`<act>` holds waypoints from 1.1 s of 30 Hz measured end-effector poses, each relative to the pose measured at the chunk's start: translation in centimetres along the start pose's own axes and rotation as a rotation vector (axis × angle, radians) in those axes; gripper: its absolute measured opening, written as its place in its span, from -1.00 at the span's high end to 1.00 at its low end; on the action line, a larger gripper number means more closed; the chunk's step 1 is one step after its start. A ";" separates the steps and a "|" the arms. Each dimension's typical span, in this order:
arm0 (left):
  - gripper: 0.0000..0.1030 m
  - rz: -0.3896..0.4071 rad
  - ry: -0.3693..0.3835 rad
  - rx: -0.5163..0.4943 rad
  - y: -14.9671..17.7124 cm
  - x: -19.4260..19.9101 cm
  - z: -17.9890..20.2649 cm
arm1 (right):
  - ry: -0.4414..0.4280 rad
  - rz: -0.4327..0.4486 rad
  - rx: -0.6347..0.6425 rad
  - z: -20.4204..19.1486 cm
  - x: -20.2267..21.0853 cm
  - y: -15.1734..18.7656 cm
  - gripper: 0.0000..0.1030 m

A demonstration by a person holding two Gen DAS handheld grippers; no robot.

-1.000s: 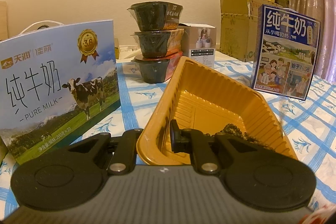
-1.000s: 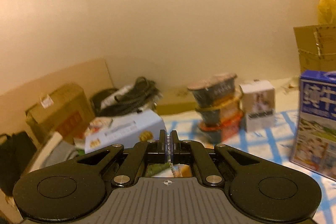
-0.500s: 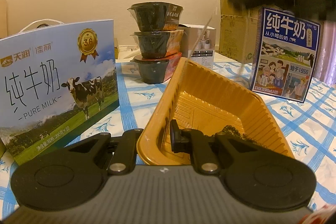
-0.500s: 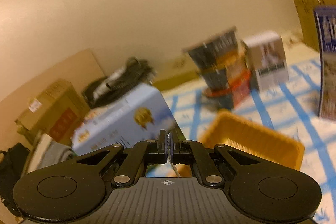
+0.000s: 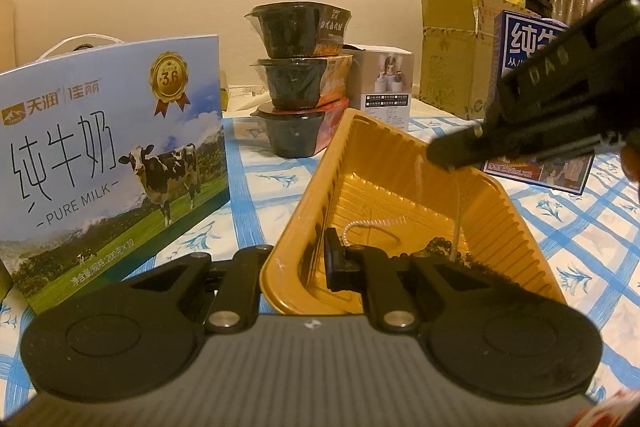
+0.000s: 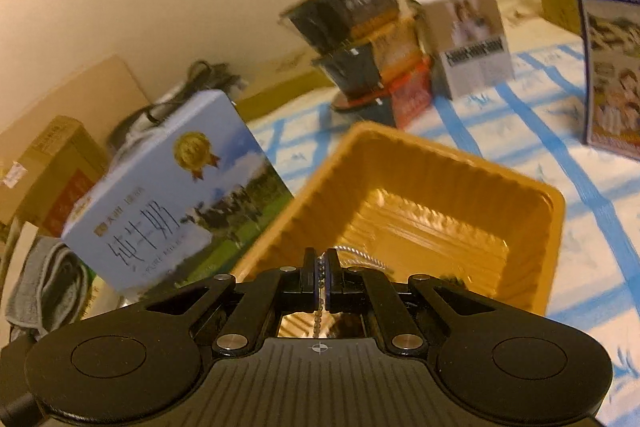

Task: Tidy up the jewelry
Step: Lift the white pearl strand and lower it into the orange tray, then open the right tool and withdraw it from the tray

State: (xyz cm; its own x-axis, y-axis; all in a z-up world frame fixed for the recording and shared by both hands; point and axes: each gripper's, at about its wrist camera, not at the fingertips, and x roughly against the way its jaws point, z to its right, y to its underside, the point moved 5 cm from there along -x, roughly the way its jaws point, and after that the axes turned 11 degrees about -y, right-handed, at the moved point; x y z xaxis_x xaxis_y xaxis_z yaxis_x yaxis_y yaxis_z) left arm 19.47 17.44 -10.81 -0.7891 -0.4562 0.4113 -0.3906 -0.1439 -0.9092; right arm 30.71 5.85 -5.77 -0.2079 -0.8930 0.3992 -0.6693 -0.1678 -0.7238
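Orange ribbed tray point(image 5: 404, 163) lay open mid-frame (boxes crowding its sides); left gripper point(image 5: 298, 263) pinched its near rim, right gripper point(image 6: 321, 269) clamped a silvery bead chain point(image 6: 319, 301).

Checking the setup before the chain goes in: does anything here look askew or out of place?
The yellow tray is not lying flat: the left gripper clamps its near rim and holds it tilted. The three stacked black bowls sit slightly off-centre on one another. The silver chain, pinched in the right gripper, hangs into the tray.
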 end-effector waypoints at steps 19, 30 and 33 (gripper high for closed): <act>0.76 -0.023 -0.010 0.012 0.7 -0.6 -0.5 | 0.184 0.001 0.033 3.8 1.3 0.6 -0.46; 0.75 -0.049 -0.015 0.017 1.2 -1.1 -0.8 | 0.245 -0.027 0.031 4.8 5.0 4.4 -0.47; 0.74 -0.062 -0.017 0.026 1.4 -1.3 -1.0 | 0.267 -0.032 0.023 5.0 6.2 5.9 -0.47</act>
State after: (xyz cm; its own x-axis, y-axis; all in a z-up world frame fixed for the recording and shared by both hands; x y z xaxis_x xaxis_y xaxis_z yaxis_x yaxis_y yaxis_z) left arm 19.50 18.69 -12.52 -0.7555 -0.4608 0.4656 -0.4256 -0.1950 -0.8836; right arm 29.02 -2.82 -10.42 -0.3696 -0.7459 0.5542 -0.6629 -0.2063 -0.7197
